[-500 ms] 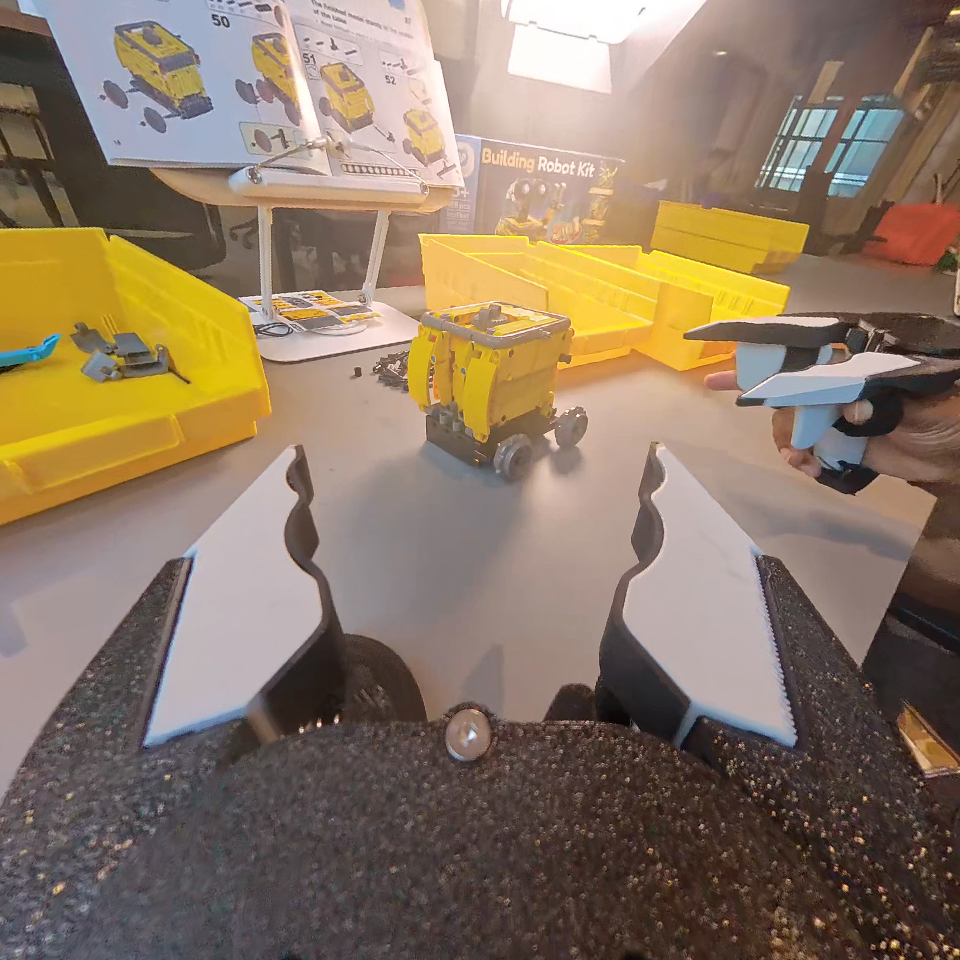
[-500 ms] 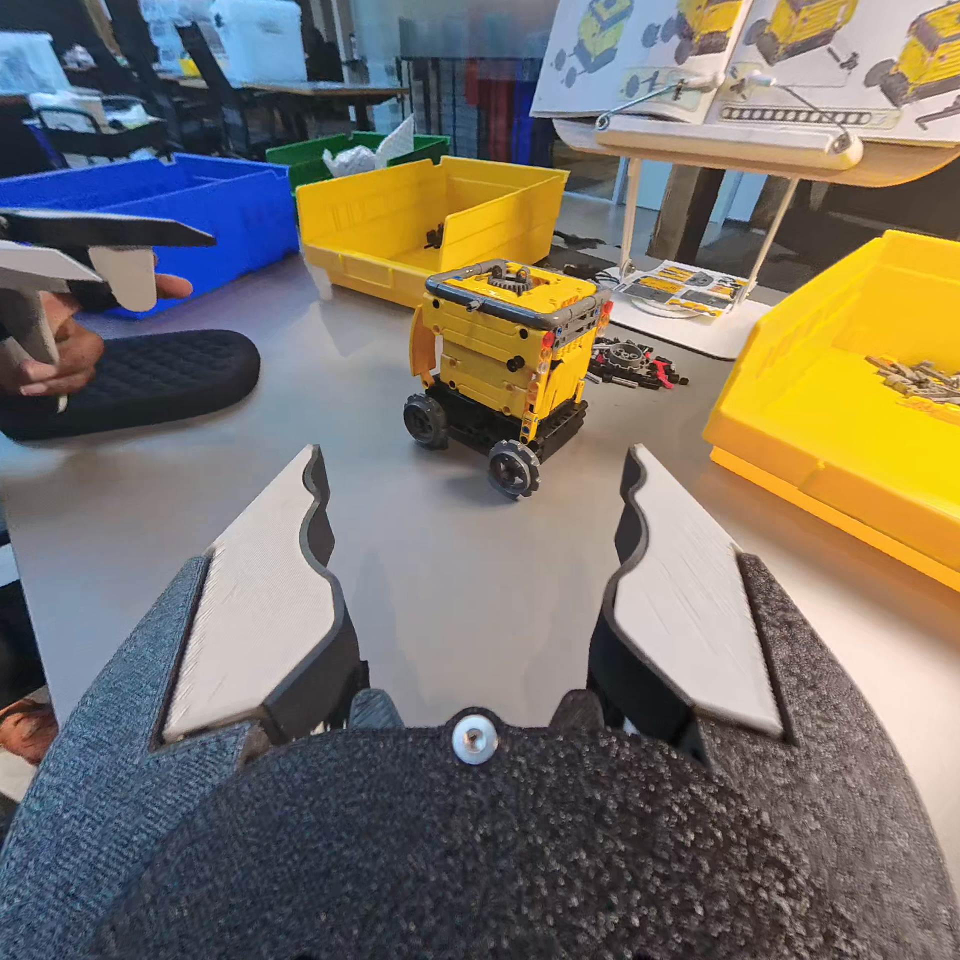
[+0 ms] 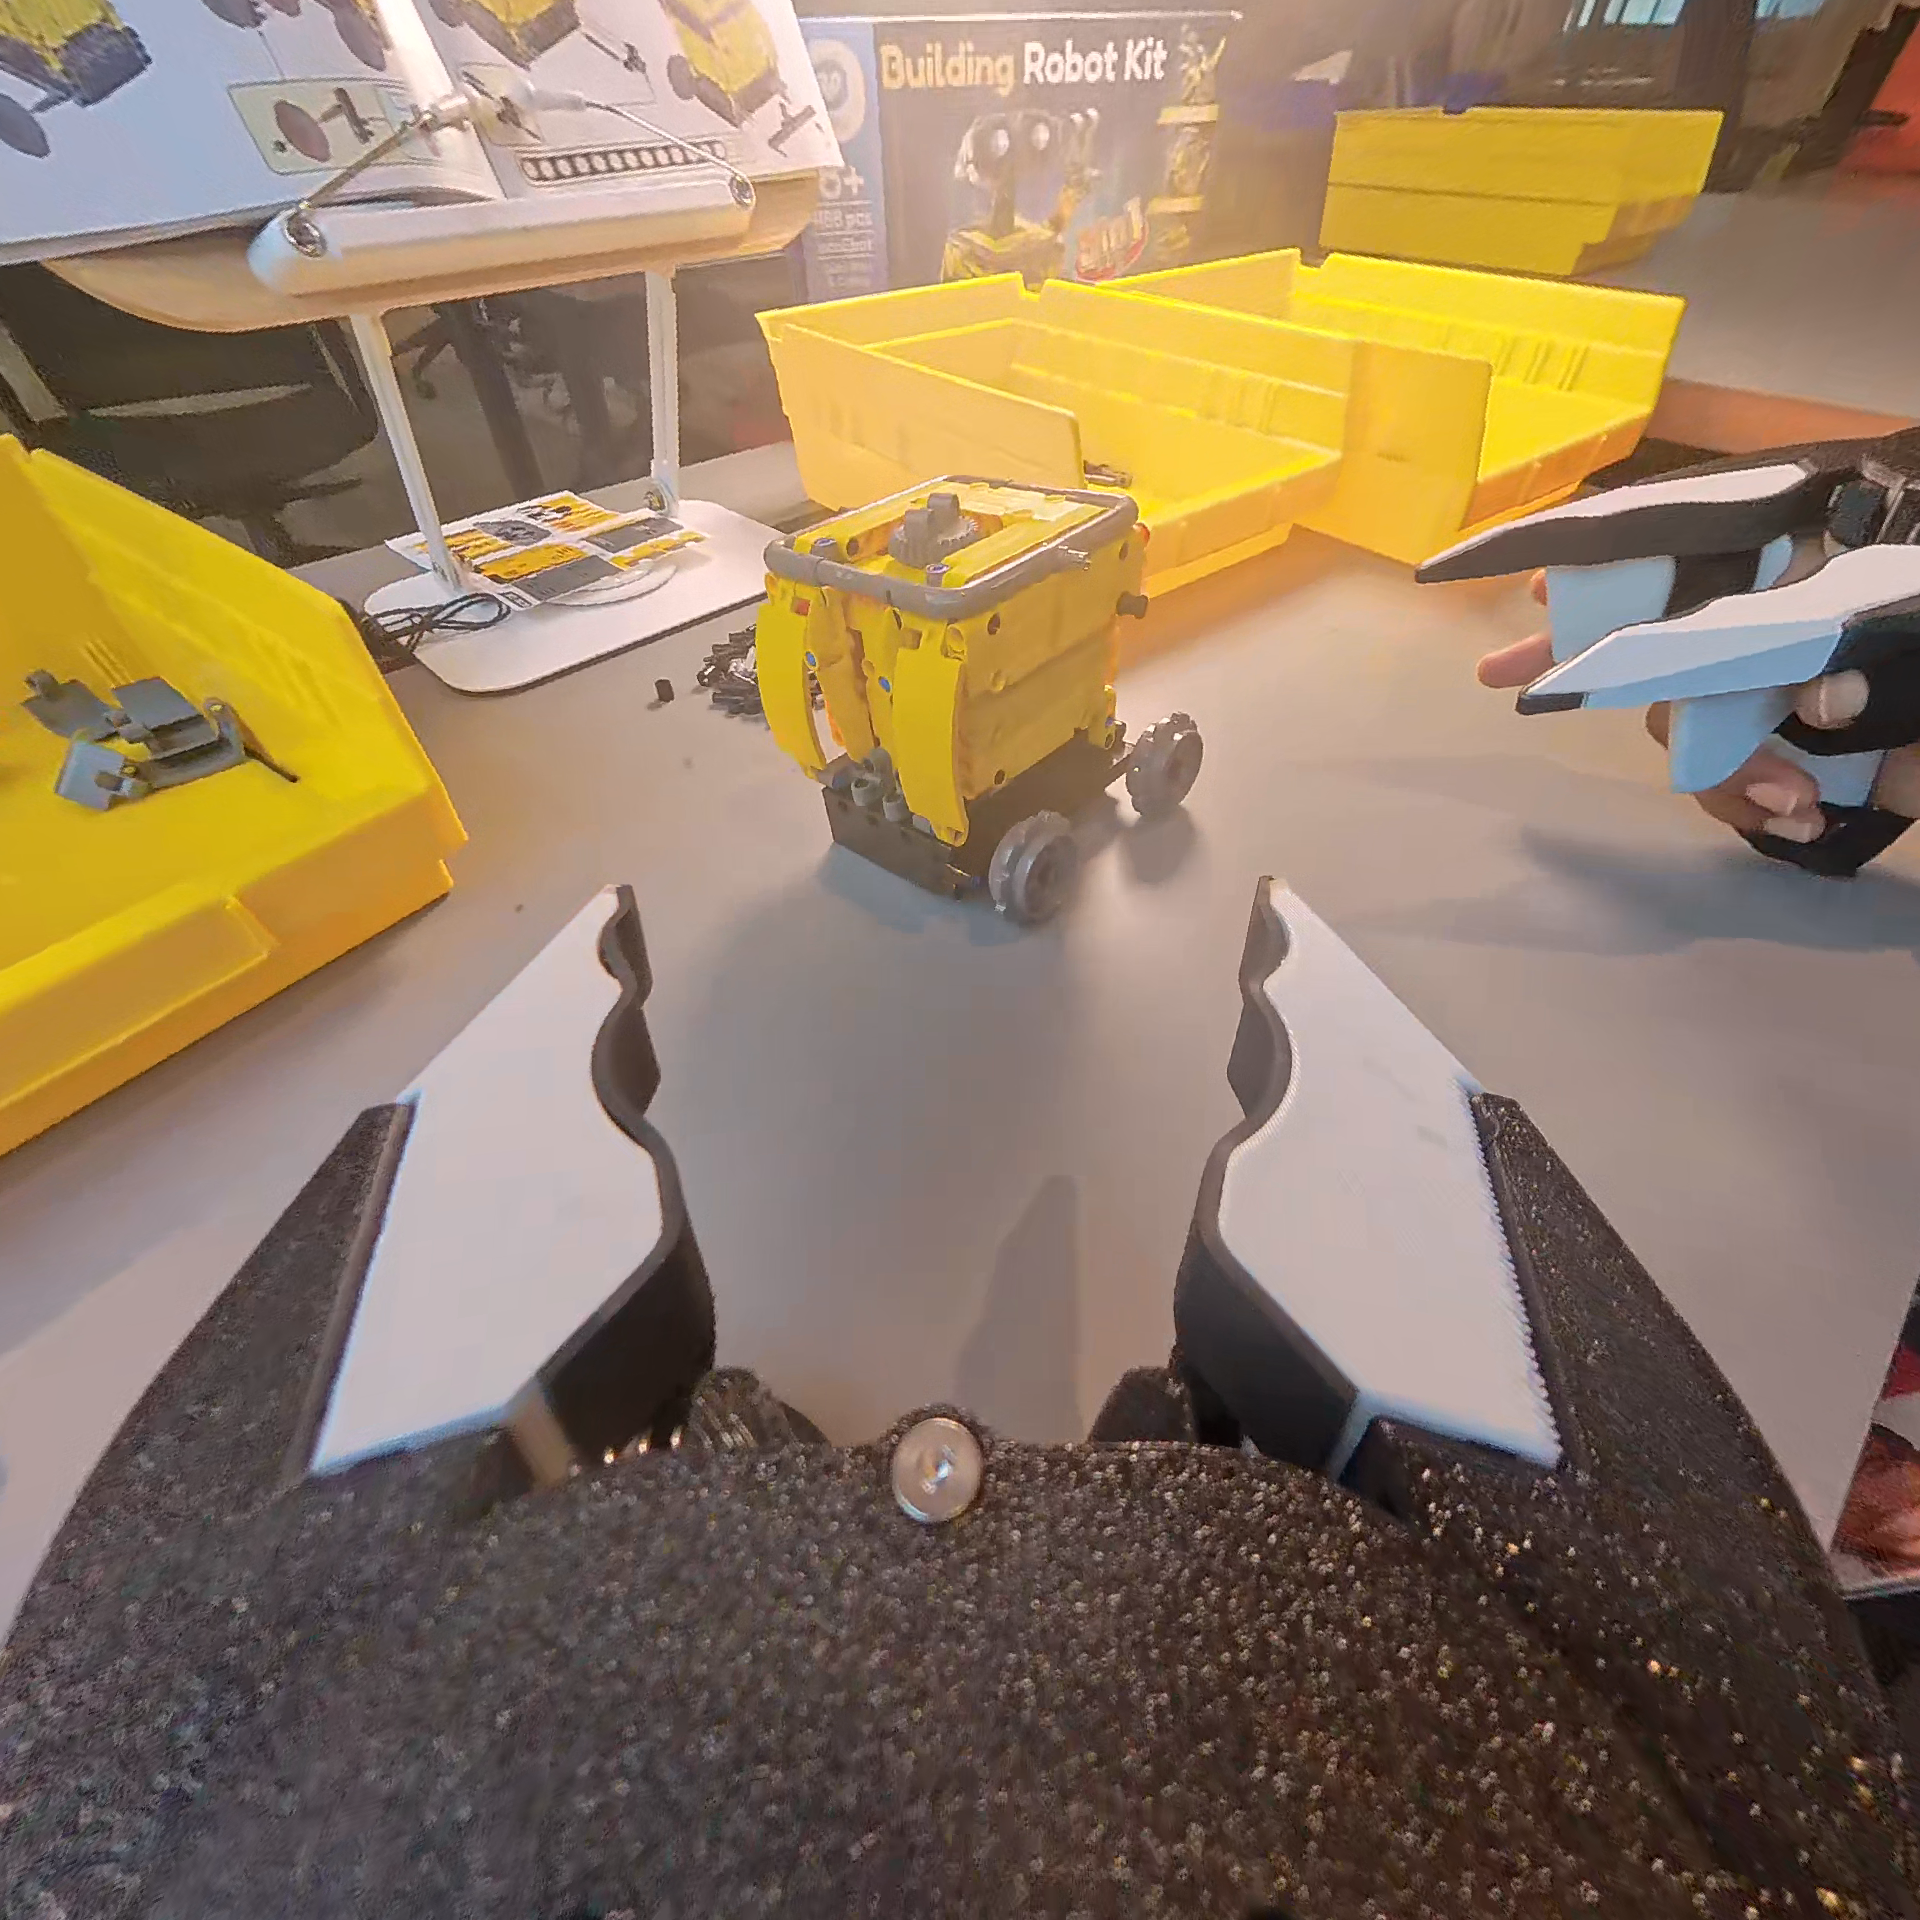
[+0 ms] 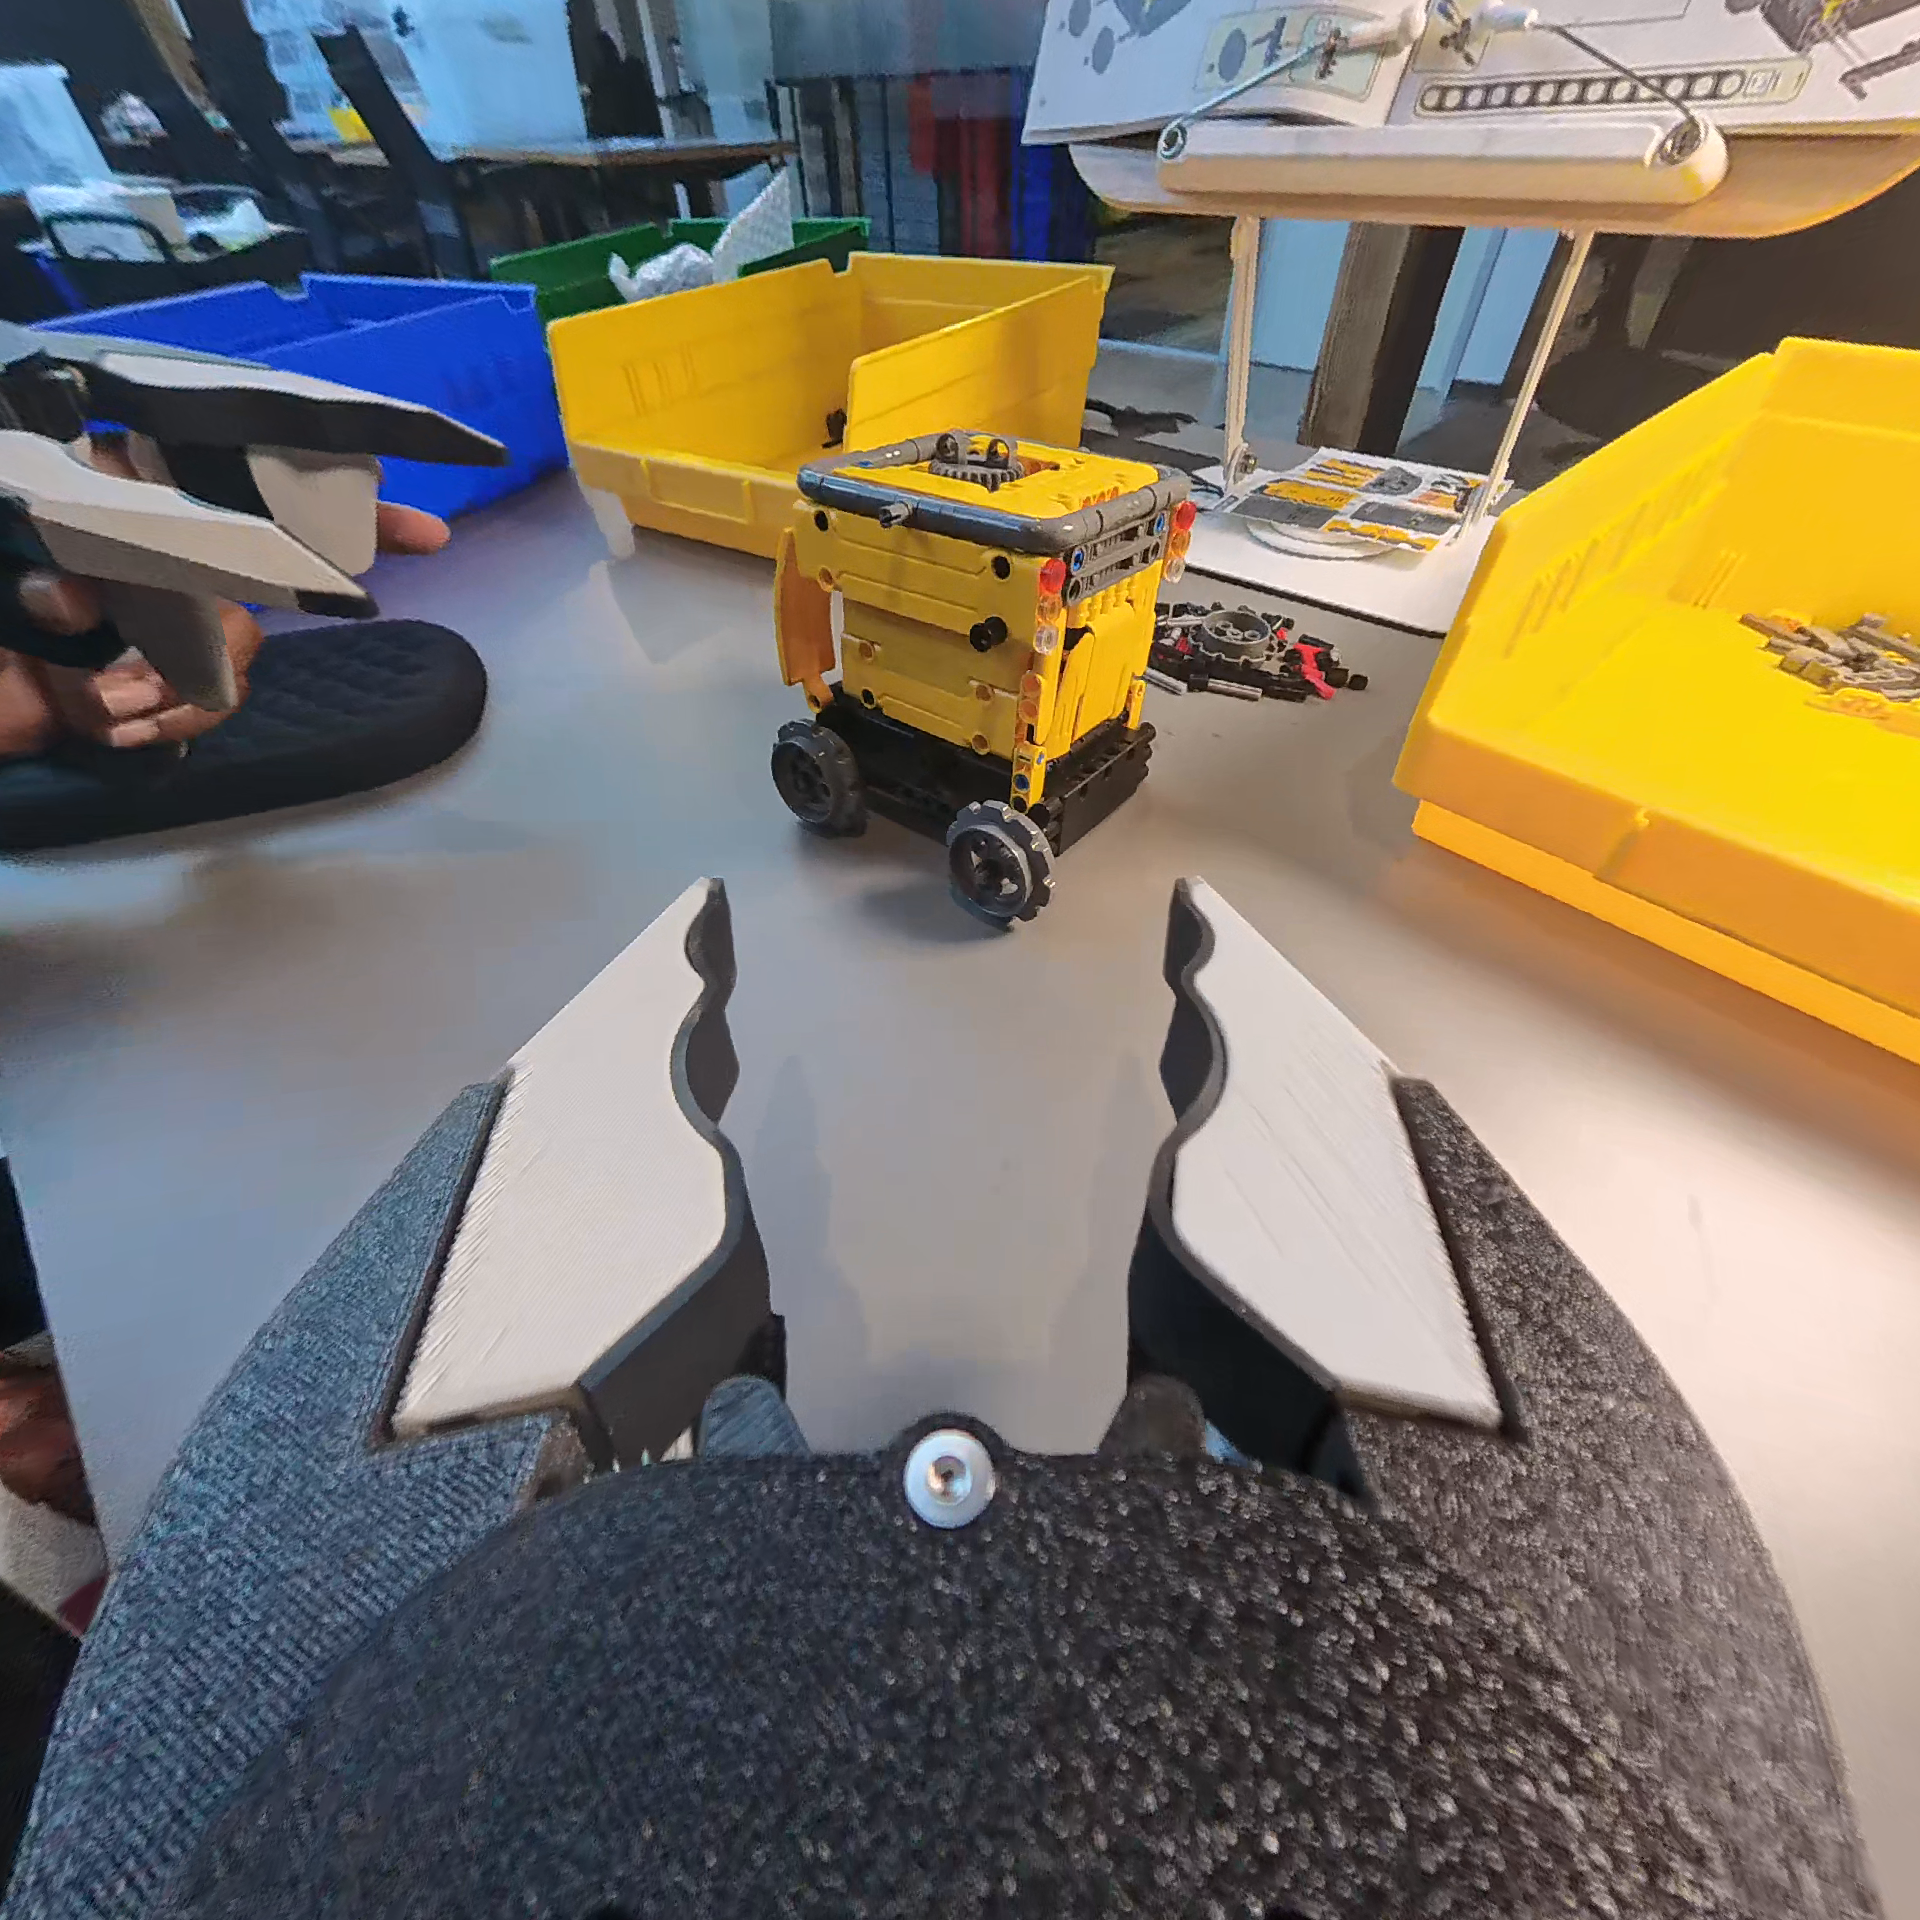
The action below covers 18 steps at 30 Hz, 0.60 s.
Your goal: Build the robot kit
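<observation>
Both grippers have drawn nearer the yellow brick-built vehicle (image 3: 961,686) than half a second before. Left gripper (image 3: 940,899) — jaws spread wide, empty, just short of the model's grey wheels. Right gripper (image 4: 945,894) — likewise wide, empty. Model stands upright on the grey table (image 3: 1351,1039), between yellow bins (image 3: 208,790); loose black parts (image 4: 1247,655) lie behind it.

A grey worktop (image 4: 312,1039) fills the foreground under warm light. Beyond its far edge in the right wrist view stand dark tables (image 4: 623,156) and a black chair frame (image 4: 374,114); in the left wrist view the far right corner shows dim windows (image 3: 1621,10)
</observation>
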Available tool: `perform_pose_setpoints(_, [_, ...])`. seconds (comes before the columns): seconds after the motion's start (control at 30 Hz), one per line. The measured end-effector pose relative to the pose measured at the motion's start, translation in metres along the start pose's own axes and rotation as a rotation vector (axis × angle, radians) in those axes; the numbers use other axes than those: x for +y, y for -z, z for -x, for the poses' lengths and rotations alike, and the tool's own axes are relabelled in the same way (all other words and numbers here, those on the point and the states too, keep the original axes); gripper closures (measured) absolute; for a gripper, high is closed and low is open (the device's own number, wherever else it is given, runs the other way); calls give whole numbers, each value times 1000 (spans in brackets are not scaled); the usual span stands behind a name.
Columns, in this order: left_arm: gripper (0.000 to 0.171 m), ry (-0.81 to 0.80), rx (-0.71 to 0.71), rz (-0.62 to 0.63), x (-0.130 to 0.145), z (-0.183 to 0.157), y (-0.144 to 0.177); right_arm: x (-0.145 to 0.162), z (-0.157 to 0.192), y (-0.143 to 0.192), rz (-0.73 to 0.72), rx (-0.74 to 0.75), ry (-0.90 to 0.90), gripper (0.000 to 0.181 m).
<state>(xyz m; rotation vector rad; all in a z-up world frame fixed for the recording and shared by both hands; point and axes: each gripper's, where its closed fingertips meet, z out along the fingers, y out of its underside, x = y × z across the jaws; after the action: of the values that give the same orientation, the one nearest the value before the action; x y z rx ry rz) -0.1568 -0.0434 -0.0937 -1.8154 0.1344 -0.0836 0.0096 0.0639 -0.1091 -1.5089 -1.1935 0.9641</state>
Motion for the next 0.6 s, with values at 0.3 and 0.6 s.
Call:
perform_pose_setpoints(0.3, [62,29,-46,-4,1,12,-2,-1,-8,1,15,36,16,95])
perform_pose_setpoints(0.6, [65,14,-158,104,17,21,-12,5,-10,-14,104,-255,95,102])
